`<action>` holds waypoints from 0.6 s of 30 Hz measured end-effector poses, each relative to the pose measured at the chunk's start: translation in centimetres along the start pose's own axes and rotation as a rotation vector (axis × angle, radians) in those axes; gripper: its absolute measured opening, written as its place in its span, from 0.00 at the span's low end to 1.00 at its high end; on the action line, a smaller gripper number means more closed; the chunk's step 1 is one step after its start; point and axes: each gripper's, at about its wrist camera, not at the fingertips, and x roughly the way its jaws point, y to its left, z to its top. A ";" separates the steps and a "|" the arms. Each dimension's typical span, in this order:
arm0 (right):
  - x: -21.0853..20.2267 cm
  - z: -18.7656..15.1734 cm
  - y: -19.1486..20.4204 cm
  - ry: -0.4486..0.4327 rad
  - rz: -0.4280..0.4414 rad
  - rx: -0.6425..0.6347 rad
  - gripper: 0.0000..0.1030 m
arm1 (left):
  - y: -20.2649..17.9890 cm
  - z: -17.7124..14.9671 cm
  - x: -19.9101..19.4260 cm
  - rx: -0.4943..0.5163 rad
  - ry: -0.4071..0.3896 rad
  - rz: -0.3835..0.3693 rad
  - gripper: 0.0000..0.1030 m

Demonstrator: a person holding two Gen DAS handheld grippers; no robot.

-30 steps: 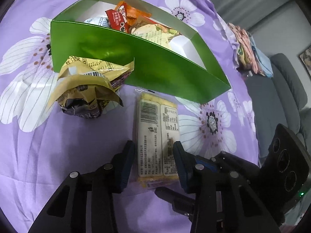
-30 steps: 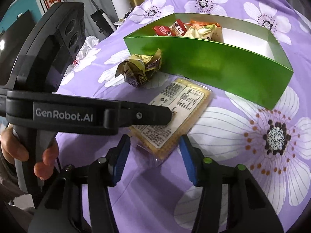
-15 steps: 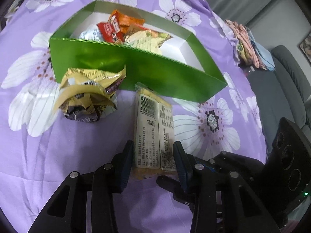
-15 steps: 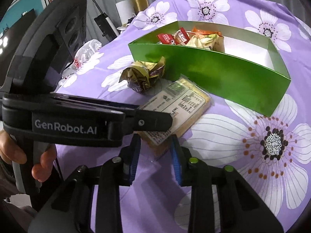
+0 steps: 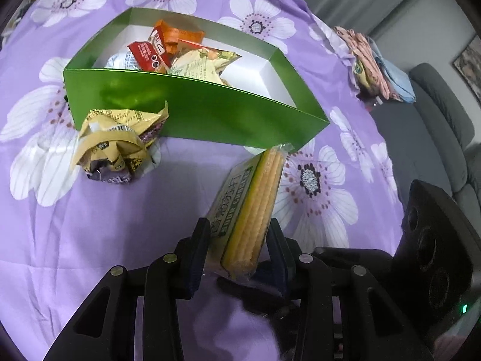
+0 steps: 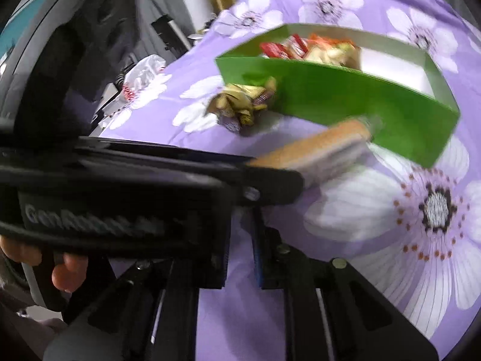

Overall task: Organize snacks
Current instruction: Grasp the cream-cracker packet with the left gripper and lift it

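My left gripper is shut on a clear pack of yellow crackers and holds it on edge above the purple cloth, in front of the green box. The box holds several snack packets at its left end. A crumpled yellow snack bag lies against the box's front left. In the blurred right wrist view the cracker pack sticks out from the left gripper toward the box. My right gripper is nearly closed and empty, just below the left gripper.
A purple cloth with white flowers covers the table. Folded clothes and a grey sofa are at the right. A white plastic bag and dark equipment lie beyond the table's left edge.
The left gripper closed on the cracker pack and lifted it, turning it from flat to on edge. The right gripper narrowed from open to nearly closed and drew back under the left one.
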 end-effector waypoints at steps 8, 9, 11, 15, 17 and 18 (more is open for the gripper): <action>-1.9 0.2 -2.7 -0.054 -0.015 0.107 0.54 | 0.9 0.4 0.5 -0.060 0.015 -0.036 0.37; -1.9 0.3 -2.9 -0.054 -0.012 0.110 0.54 | 1.1 0.6 0.4 -0.073 0.012 -0.037 0.37; -1.6 0.4 -2.8 -0.051 -0.004 0.112 0.55 | 2.1 0.8 -0.1 -0.107 -0.004 -0.041 0.37; -0.7 0.5 -2.2 -0.033 -0.012 0.081 0.59 | 4.1 1.0 -0.2 -0.174 0.002 -0.011 0.37; -0.3 0.7 -1.8 -0.023 -0.024 0.045 0.64 | 5.2 0.7 -0.1 -0.209 0.019 -0.016 0.37; -0.2 0.8 -1.7 -0.022 -0.028 0.032 0.66 | 5.5 0.6 0.0 -0.219 0.023 -0.028 0.37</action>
